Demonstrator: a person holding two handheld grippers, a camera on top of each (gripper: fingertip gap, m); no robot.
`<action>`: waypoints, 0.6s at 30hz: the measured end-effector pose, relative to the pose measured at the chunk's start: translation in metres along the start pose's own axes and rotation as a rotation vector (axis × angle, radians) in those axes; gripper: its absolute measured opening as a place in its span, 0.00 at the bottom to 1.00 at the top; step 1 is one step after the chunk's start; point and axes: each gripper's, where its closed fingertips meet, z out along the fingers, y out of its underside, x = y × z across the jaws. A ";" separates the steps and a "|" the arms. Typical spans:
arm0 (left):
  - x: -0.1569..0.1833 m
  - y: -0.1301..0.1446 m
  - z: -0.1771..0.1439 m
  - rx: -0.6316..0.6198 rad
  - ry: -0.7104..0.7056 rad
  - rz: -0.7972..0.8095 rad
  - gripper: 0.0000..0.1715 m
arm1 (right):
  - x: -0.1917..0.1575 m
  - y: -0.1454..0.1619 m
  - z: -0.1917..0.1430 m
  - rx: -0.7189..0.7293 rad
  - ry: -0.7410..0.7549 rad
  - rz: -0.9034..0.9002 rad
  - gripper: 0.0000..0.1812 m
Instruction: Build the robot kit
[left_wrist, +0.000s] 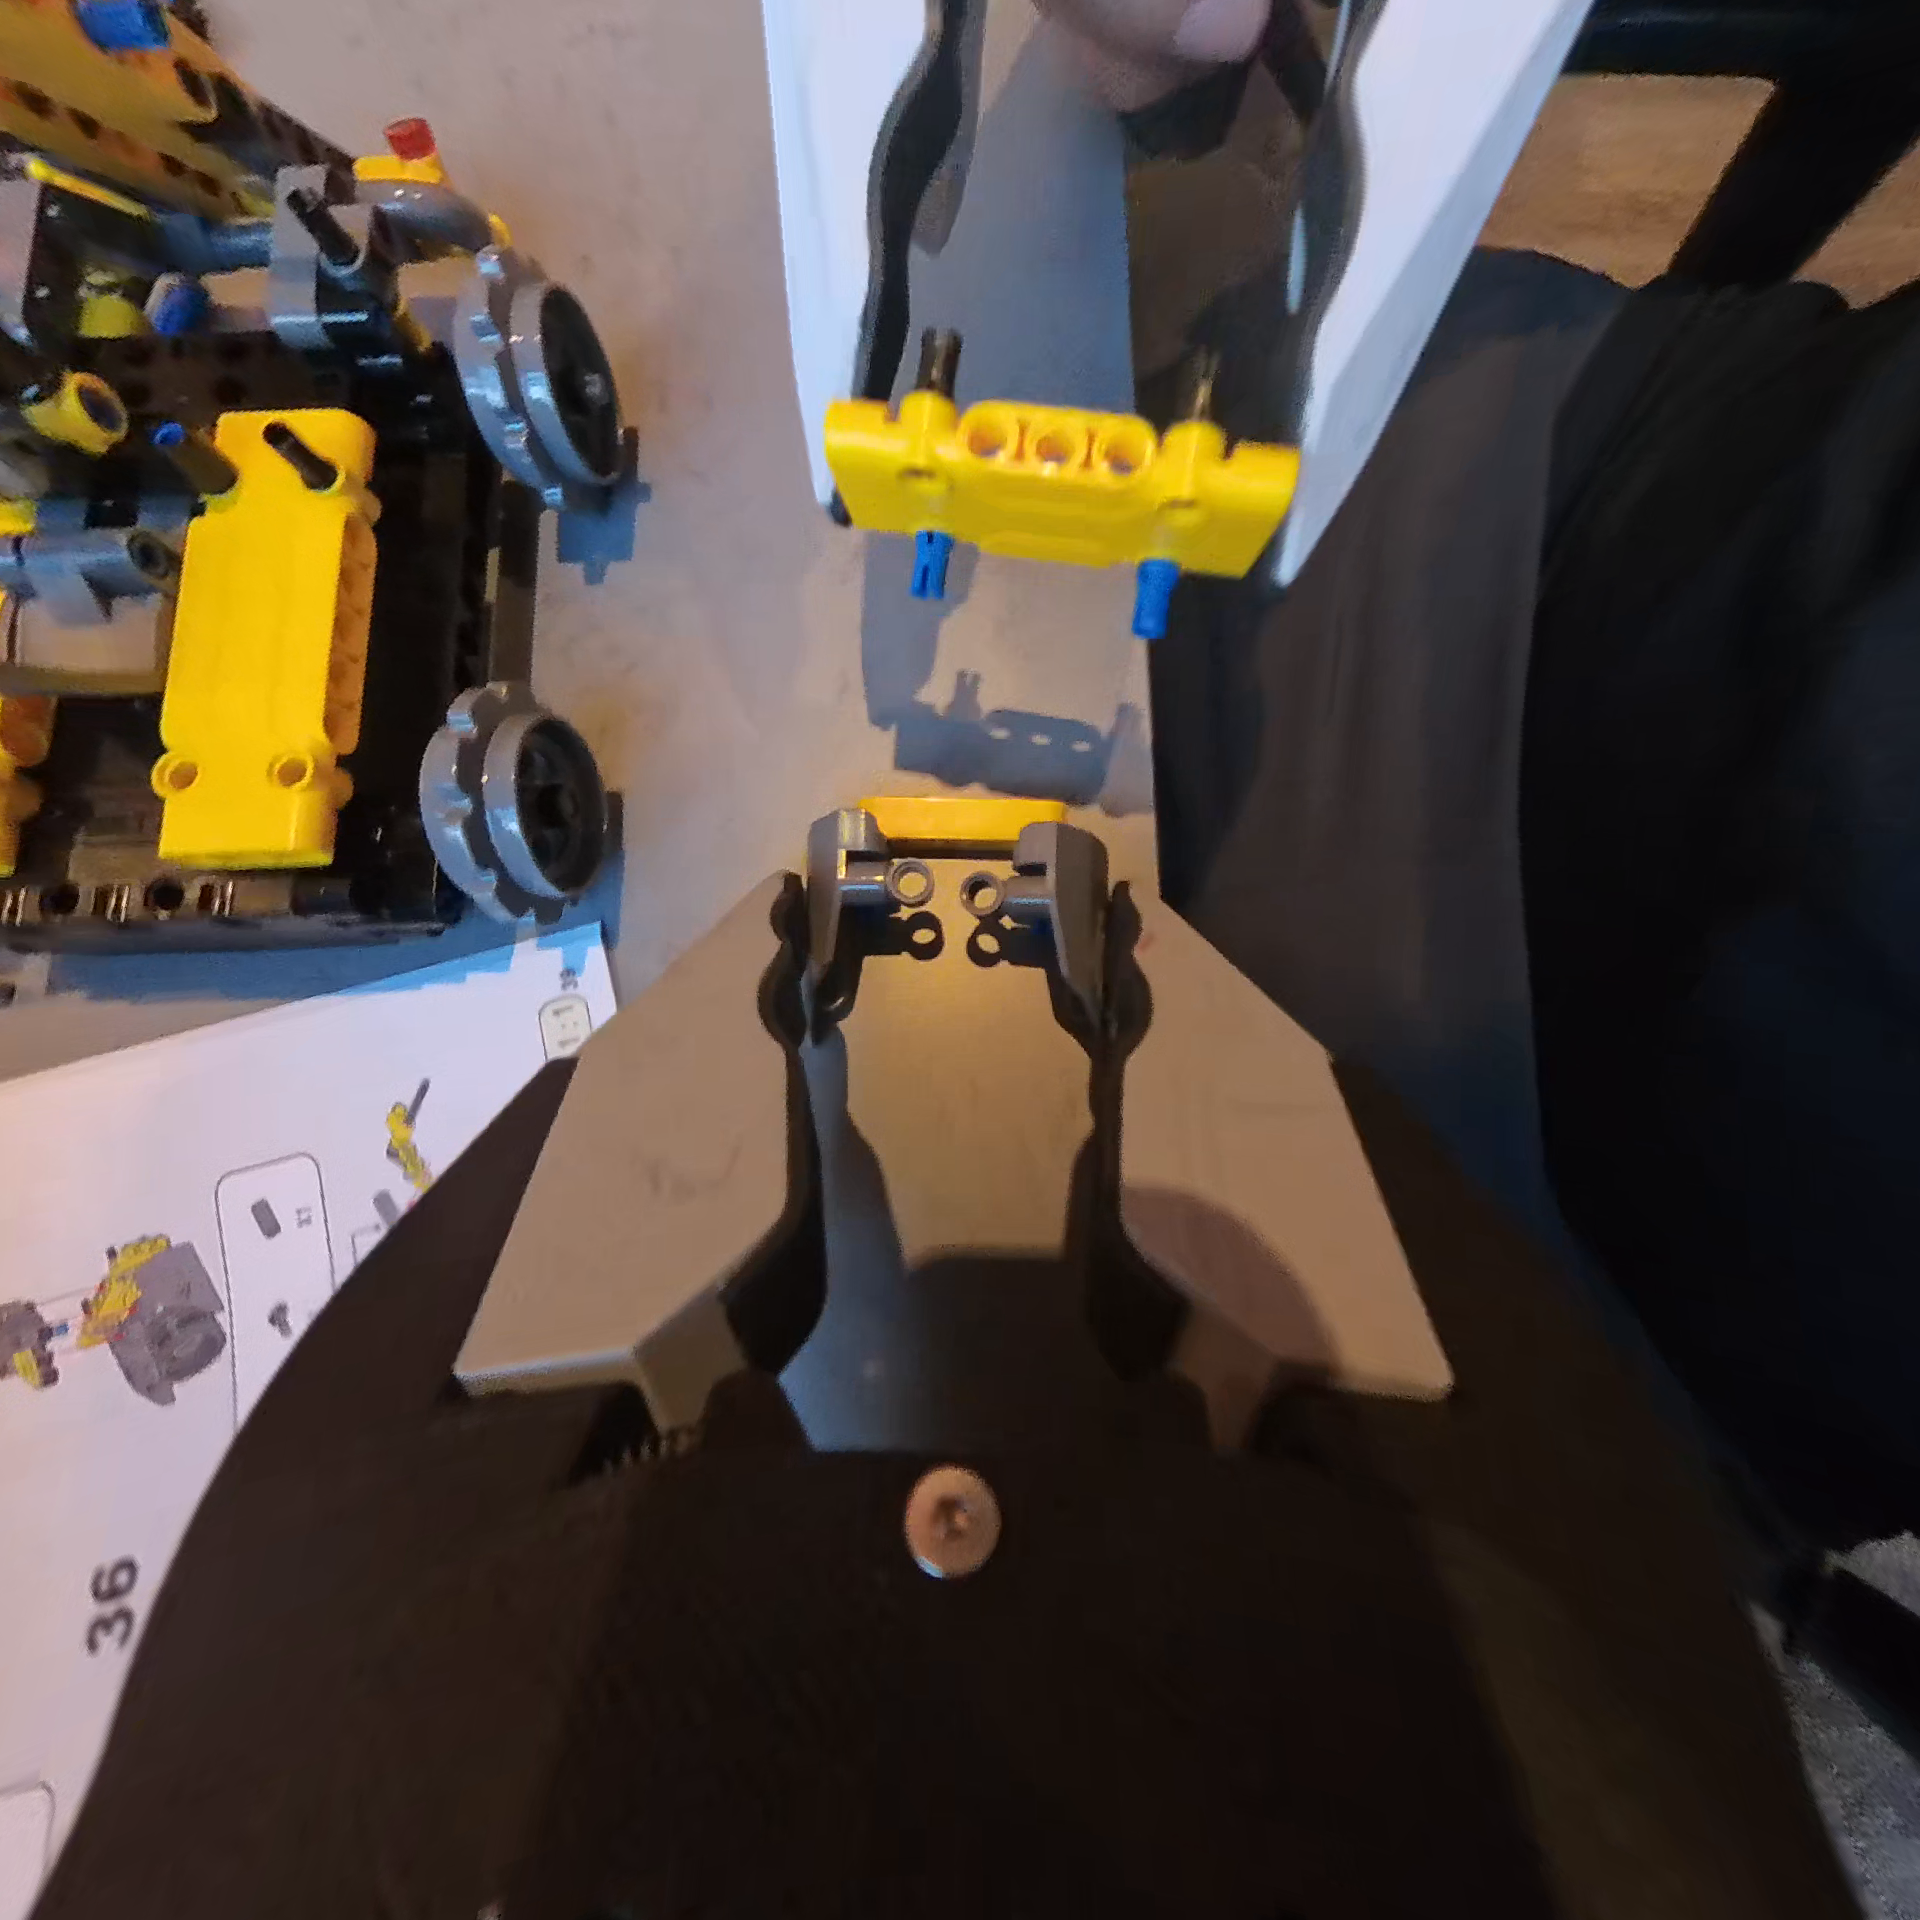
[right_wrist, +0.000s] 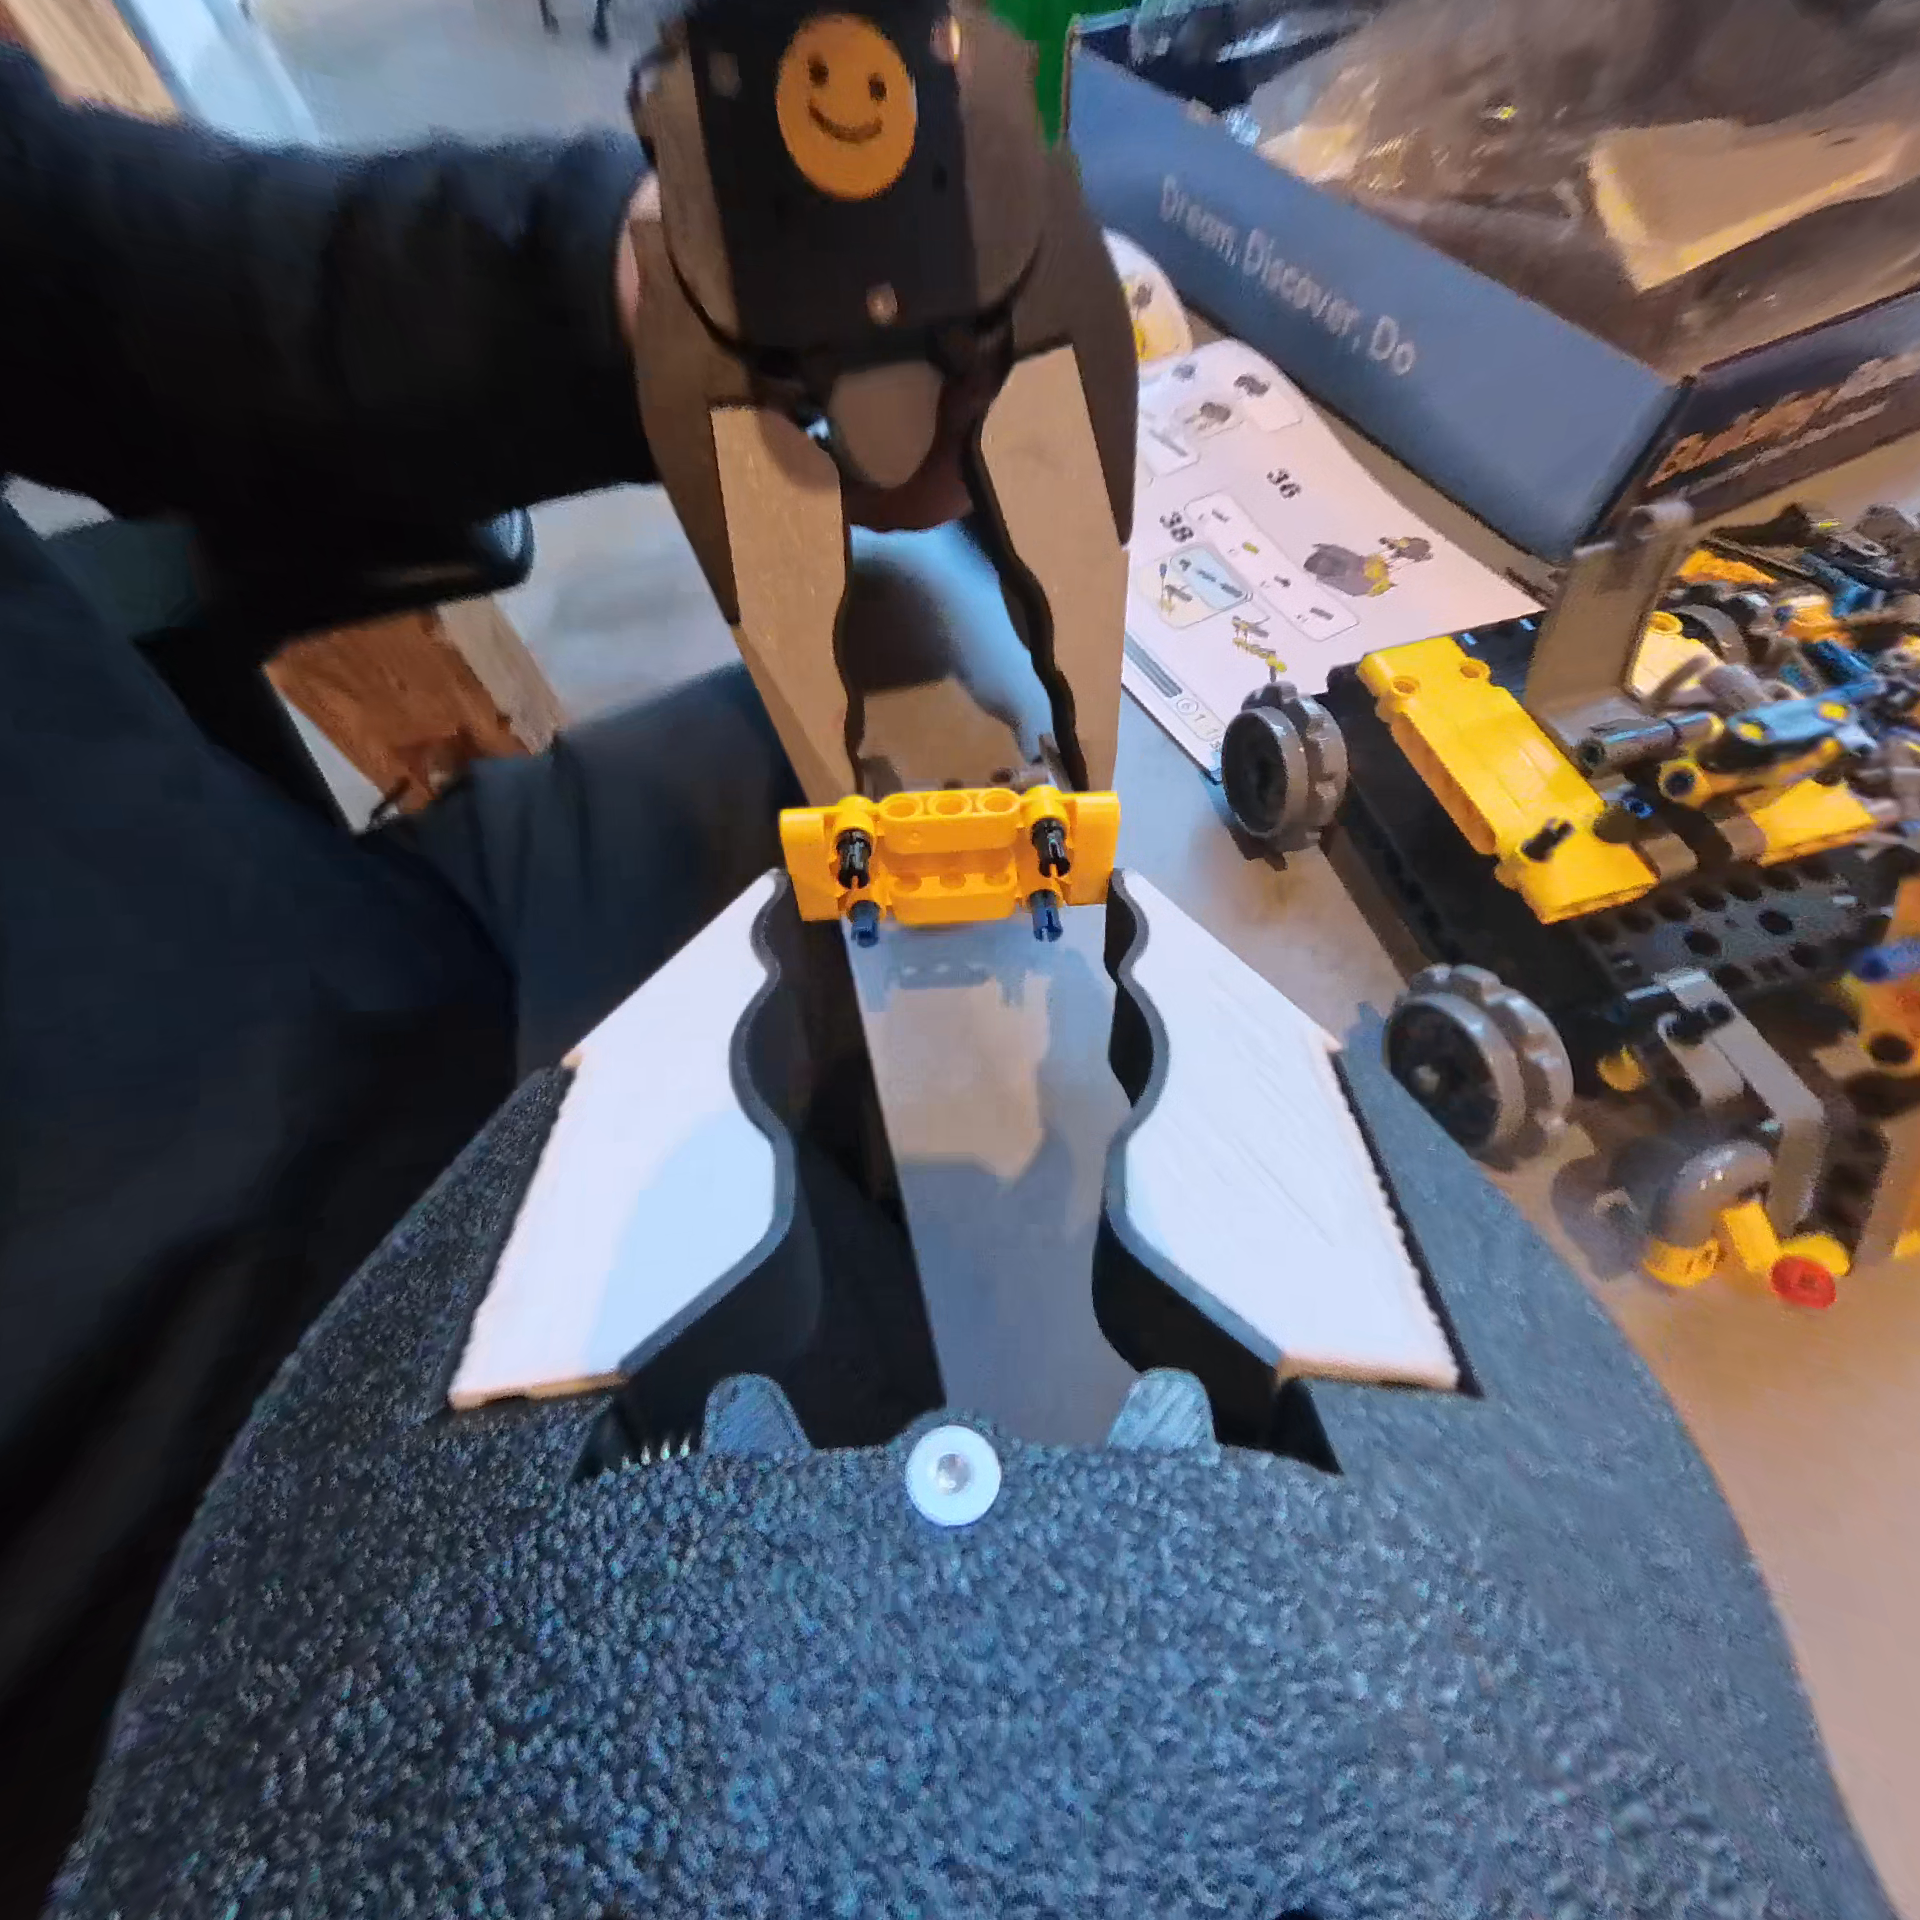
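Two grippers face each other just above the table (left_wrist: 727, 644), each clamped on a small piece: the right gripper (right_wrist: 948, 883) holds a yellow block (right_wrist: 948, 857) with black and blue pins, and the left gripper (left_wrist: 961, 883) pinches a grey-and-yellow bracket (left_wrist: 958, 862). Both grips look shallow, at the fingertips only, so I judge that either piece could twist or drop toward the half-built yellow vehicle (left_wrist: 260, 623) and the instruction booklet (left_wrist: 208, 1247) at the left.

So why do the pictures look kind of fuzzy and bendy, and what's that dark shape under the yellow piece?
Left wrist view: the yellow piece casts a sharp grey shadow on the table; edges bend from the wide lens, and the model looks soft. Right wrist view: the sleeve and box are blurred, while the right gripper is crisp.
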 end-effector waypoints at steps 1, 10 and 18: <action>0.001 -0.002 0.001 -0.001 0.018 0.022 0.33 | -0.001 0.000 -0.004 0.018 0.011 0.016 0.33; 0.016 -0.016 0.016 -0.037 0.159 0.233 0.33 | -0.023 0.028 -0.015 0.045 0.153 0.062 0.33; 0.022 -0.024 0.023 -0.031 0.225 0.327 0.33 | -0.025 0.028 -0.027 0.160 0.283 0.059 0.33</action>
